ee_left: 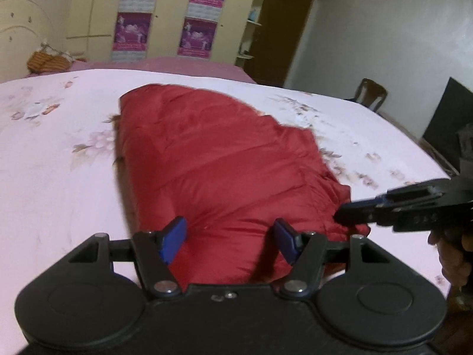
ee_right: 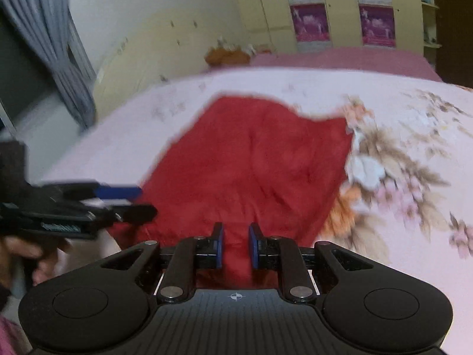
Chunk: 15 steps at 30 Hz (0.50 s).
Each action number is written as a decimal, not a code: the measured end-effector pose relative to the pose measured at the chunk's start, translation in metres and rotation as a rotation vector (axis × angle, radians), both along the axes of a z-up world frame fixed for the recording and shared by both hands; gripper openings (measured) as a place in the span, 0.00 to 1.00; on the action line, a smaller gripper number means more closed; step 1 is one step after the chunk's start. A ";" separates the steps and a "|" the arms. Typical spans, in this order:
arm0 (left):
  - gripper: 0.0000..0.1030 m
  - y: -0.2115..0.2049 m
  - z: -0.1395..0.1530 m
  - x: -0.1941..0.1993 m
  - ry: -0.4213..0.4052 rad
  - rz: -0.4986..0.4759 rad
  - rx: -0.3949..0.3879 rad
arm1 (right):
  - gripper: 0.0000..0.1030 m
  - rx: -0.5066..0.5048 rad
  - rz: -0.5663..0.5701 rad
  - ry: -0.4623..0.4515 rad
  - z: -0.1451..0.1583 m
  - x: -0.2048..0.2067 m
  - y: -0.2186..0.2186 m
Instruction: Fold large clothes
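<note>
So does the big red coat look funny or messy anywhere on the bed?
A little. The red coat lies puffy on the flowered bedsheet, and its far edge is uneven: one side reaches farther up the bed than the other. No rips or spills show. Both pictures are blurry, so small flaws could be missed.

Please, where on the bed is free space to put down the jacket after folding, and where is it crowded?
Bare floral bedspread lies left of the red jacket, toward the headboard. Another free patch is right of it, toward the chair. The near edge is crowded: left tongs and right tongs both meet the jacket there. An orange bundle occupies the far corner.
</note>
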<state>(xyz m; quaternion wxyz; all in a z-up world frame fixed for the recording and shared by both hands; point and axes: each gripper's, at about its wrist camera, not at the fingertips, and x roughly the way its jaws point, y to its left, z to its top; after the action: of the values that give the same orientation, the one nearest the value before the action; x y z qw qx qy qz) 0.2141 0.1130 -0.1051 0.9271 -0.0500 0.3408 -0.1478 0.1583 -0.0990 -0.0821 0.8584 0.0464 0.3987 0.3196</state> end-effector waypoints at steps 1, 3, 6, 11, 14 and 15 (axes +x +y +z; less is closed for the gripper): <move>0.61 -0.001 -0.001 -0.003 -0.013 0.002 0.009 | 0.17 -0.010 -0.015 0.016 -0.008 0.000 0.002; 0.61 -0.004 -0.003 -0.006 -0.026 0.006 0.033 | 0.17 -0.012 -0.032 0.030 -0.020 0.001 0.003; 0.61 -0.003 -0.004 -0.011 -0.018 0.023 0.057 | 0.17 -0.018 -0.046 0.043 -0.025 0.001 0.005; 0.57 0.002 0.028 -0.054 -0.043 0.092 0.092 | 0.17 0.007 -0.078 -0.032 0.013 -0.031 -0.020; 0.57 -0.006 0.061 -0.095 -0.089 0.157 0.100 | 0.17 0.008 -0.120 -0.089 0.041 -0.064 -0.041; 0.60 -0.010 0.070 -0.106 -0.101 0.176 0.096 | 0.17 0.028 -0.132 -0.093 0.049 -0.074 -0.048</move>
<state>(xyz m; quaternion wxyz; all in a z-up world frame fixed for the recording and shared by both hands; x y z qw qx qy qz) 0.1085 0.1035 -0.0347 0.9538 -0.0276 0.2948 -0.0516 0.0848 -0.1469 -0.0329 0.8945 0.0697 0.3497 0.2697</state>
